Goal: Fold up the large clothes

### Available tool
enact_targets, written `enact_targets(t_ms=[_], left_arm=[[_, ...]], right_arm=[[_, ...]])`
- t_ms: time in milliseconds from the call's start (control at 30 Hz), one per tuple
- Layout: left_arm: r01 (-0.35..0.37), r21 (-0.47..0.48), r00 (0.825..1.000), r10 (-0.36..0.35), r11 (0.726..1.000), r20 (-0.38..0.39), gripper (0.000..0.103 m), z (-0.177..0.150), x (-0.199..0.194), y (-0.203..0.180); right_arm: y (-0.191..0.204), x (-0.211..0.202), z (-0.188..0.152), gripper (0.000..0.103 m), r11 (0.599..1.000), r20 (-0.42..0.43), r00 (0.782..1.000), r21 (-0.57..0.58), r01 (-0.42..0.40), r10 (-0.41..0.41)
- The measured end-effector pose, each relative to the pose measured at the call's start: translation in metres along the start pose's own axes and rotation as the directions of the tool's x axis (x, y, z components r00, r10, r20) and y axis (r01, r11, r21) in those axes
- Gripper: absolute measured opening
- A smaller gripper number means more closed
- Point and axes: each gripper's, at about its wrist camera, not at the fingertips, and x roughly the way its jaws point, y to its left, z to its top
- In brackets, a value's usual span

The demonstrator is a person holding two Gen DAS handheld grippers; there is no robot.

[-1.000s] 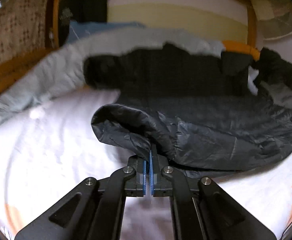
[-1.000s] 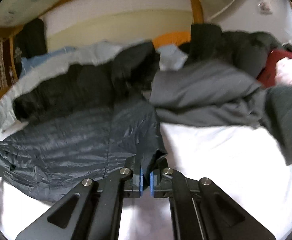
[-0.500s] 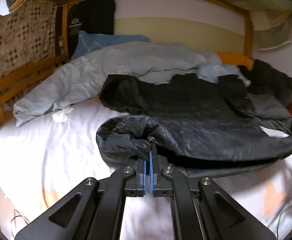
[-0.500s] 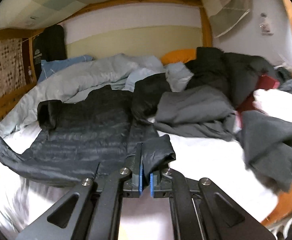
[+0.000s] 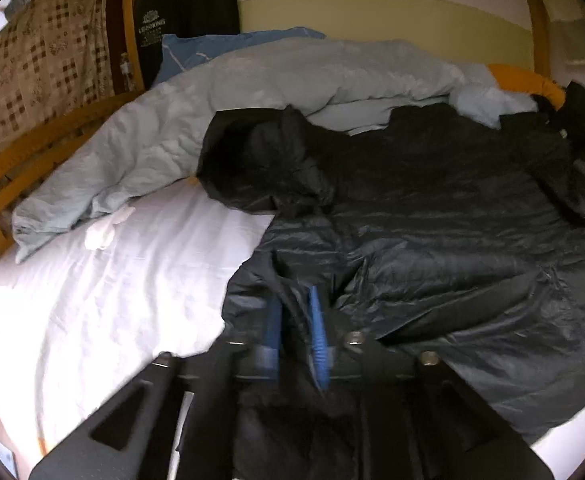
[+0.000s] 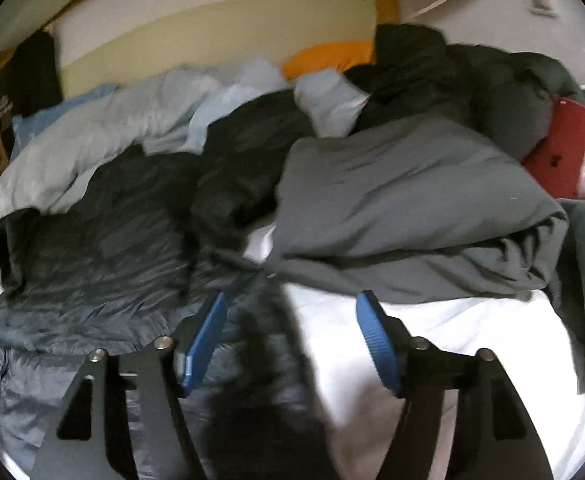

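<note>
Left gripper [image 5: 295,330]: pads slightly parted, a fold of the dark puffer jacket [image 5: 432,240] between them.
Right gripper [image 6: 292,340]: spread wide, released, above the jacket's near right edge.
Jacket spread across white bedsheet [image 5: 112,280].

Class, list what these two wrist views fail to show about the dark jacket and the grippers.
- Left view: motion blur smears the left hand-held gripper; whether it grips the jacket is unclear.
- Right view: the jacket's hem runs off the lower edge, behind the open right hand-held gripper.
- Right view: the grey garment hides the jacket's right sleeve.

Bare white sheet [image 5: 104,280] leftward; grey duvet [image 5: 196,100] behind (rightward, clothes pile [image 6: 412,208]).
</note>
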Motion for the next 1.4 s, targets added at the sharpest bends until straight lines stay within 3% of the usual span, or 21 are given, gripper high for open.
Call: enact_targets(t_ms=[33,100,167,267,367,400,433,500,533,633,767,900,1000,1267,1333,1400], left_arm=[[-0.011,0.005,1.000,0.011,1.000,0.010,0.045,-0.002,0.000,0.000],[-0.039,-0.008,0.998,0.040,0.999,0.039,0.064,-0.008,-0.008,0.004],[-0.043,-0.078,0.998,0.047,0.996,0.046,0.067,-0.012,-0.020,0.011],[-0.013,-0.109,0.994,0.024,0.994,0.102,0.068,-0.018,-0.050,0.008],[-0.051,-0.034,0.972,0.057,0.998,0.228,0.086,-0.021,-0.088,-0.015],[-0.048,-0.022,0.966,0.052,0.999,0.253,0.100,-0.021,-0.095,-0.021],[-0.009,-0.012,0.968,0.012,1.000,0.251,0.103,-0.019,-0.101,-0.027],[0.070,-0.010,0.974,-0.066,0.998,0.215,0.103,-0.014,-0.101,-0.033],[0.075,-0.017,0.975,-0.070,0.997,0.213,0.103,-0.013,-0.102,-0.035],[0.025,-0.033,0.975,-0.017,0.999,0.222,0.103,-0.012,-0.102,-0.040],[0.022,-0.067,0.975,-0.007,0.997,0.222,0.103,-0.018,-0.103,-0.038],[-0.025,-0.024,0.976,0.030,0.999,0.214,0.103,-0.032,-0.107,-0.048],[-0.065,0.012,0.975,0.061,0.998,0.216,0.103,-0.038,-0.108,-0.056],[-0.057,-0.013,0.977,0.058,0.998,0.203,0.103,-0.042,-0.095,-0.054],[-0.028,-0.027,0.980,0.033,0.999,0.196,0.103,-0.042,-0.092,-0.049],[0.055,-0.046,0.985,-0.047,0.997,0.168,0.103,-0.042,-0.088,-0.042]], right_arm=[[-0.005,-0.001,0.000,0.072,1.000,0.007,1.000,-0.008,0.006,-0.006],[-0.012,-0.010,0.006,0.074,0.999,0.044,0.999,-0.040,0.015,-0.014],[-0.019,-0.025,0.012,0.092,0.998,0.108,0.994,-0.057,0.027,-0.021],[-0.027,-0.053,0.014,0.094,0.999,0.204,0.979,-0.051,-0.009,0.019],[-0.021,-0.068,0.016,0.103,0.995,0.227,0.970,-0.064,-0.077,0.090],[-0.017,-0.072,0.015,0.103,0.993,0.236,0.966,-0.075,-0.092,0.107],[-0.010,-0.074,0.014,0.103,0.990,0.244,0.962,-0.101,-0.102,0.124],[0.004,-0.078,0.011,0.103,0.983,0.233,0.964,-0.161,-0.089,0.126],[0.011,-0.078,0.009,0.103,0.980,0.227,0.967,-0.185,-0.077,0.119],[0.024,-0.085,-0.003,0.103,0.970,0.224,0.962,-0.219,-0.105,0.154],[0.038,-0.084,-0.020,0.103,0.952,0.168,0.960,-0.251,-0.177,0.223],[0.048,-0.068,-0.037,0.103,0.941,0.097,0.968,-0.275,-0.196,0.230],[0.048,-0.063,-0.048,0.103,0.937,0.097,0.974,-0.308,-0.165,0.203],[0.027,-0.062,-0.054,0.103,0.946,0.110,0.971,-0.273,-0.177,0.214],[0.024,-0.062,-0.052,0.103,0.947,0.135,0.972,-0.286,-0.147,0.192],[0.023,-0.063,-0.049,0.103,0.945,0.160,0.971,-0.303,-0.123,0.177]])
